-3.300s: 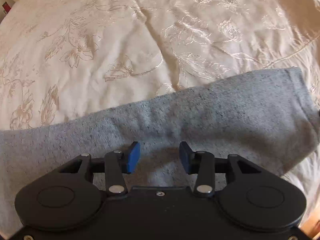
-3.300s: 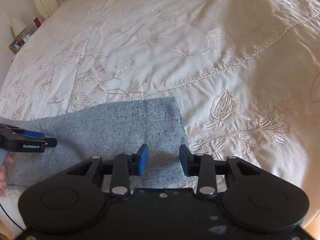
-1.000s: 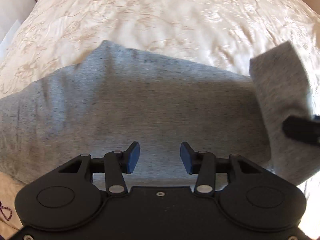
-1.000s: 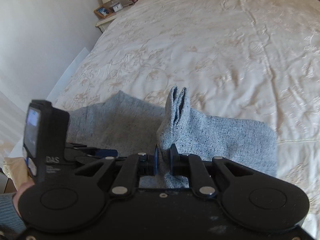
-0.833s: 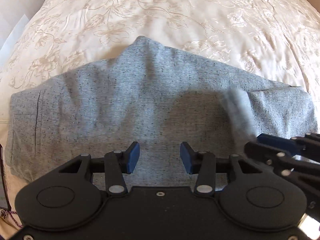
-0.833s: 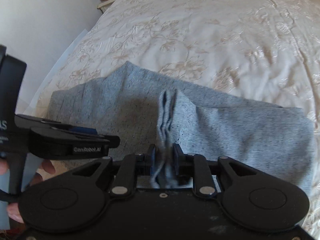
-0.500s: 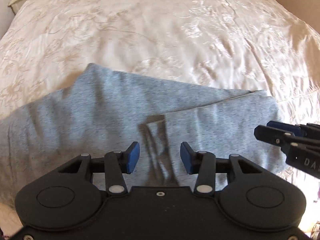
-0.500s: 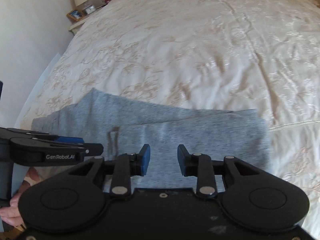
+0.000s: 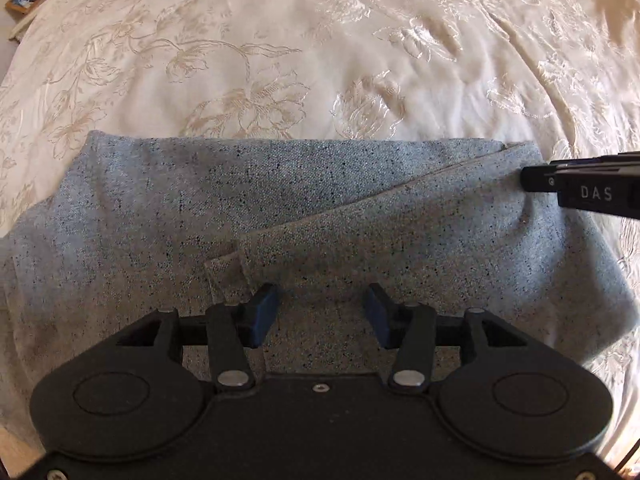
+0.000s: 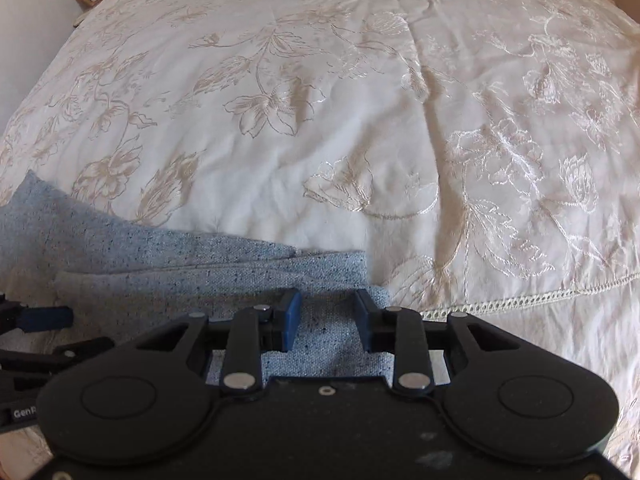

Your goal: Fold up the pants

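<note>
1. My left gripper (image 9: 320, 312) points steeply down over the grey pants (image 9: 168, 208); its jaws are opening, with only flat cloth beyond the pads and nothing pinched between them.
2. Just ahead of my left jaws lies the folded-over leg – its hem corner sits beside the left pad.
3. My right gripper (image 10: 325, 322) stands released above the fold's right end, its pads apart and gripping nothing.
4. Beyond both pairs of jaws spreads the cream embroidered bedspread (image 10: 360, 100).
</note>
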`<action>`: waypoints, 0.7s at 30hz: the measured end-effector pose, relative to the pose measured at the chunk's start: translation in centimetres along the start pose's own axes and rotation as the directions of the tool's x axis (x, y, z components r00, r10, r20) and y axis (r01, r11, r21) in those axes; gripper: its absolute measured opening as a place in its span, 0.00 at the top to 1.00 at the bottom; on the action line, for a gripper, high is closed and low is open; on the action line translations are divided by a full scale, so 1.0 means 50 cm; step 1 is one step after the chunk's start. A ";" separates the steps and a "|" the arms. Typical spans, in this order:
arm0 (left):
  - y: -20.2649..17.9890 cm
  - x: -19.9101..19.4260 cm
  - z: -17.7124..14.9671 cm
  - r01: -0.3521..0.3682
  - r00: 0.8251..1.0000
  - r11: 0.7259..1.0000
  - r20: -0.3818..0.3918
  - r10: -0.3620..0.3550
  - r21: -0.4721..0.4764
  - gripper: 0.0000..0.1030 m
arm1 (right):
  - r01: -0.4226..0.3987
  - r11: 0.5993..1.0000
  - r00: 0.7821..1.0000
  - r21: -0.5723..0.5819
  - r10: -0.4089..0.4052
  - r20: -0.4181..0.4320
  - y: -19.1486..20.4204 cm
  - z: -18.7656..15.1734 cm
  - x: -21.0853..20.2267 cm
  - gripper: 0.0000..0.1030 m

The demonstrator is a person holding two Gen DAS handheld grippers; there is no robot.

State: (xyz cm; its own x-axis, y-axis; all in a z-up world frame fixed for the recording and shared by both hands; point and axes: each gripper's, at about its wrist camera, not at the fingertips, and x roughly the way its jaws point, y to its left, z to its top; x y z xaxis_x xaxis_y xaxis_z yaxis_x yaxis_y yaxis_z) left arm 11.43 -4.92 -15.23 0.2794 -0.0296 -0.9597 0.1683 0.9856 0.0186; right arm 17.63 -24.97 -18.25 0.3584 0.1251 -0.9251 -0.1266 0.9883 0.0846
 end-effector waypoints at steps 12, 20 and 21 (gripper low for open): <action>0.034 -0.010 -0.120 -0.092 0.991 0.969 -0.113 0.068 -0.228 0.37 | -0.165 0.967 0.983 -0.192 0.146 -0.109 0.033 -0.156 -0.105 0.69; 0.112 -0.112 -0.128 -0.126 0.992 0.956 -0.021 0.125 -0.264 0.39 | -0.186 0.973 0.982 -0.139 0.182 -0.037 0.037 -0.116 -0.143 0.68; 0.135 -0.123 -0.134 -0.136 0.990 0.952 -0.017 0.137 -0.275 0.39 | -0.193 0.971 0.981 -0.139 0.192 -0.023 0.045 -0.109 -0.155 0.68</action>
State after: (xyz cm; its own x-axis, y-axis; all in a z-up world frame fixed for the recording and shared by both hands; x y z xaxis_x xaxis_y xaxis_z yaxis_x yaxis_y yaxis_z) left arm 4.51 3.01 -11.10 0.2840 0.1081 -0.9527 -0.1376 0.9879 0.0711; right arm 9.54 -24.20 -12.91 0.3060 0.3100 -0.9001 -0.3207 0.9238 0.2092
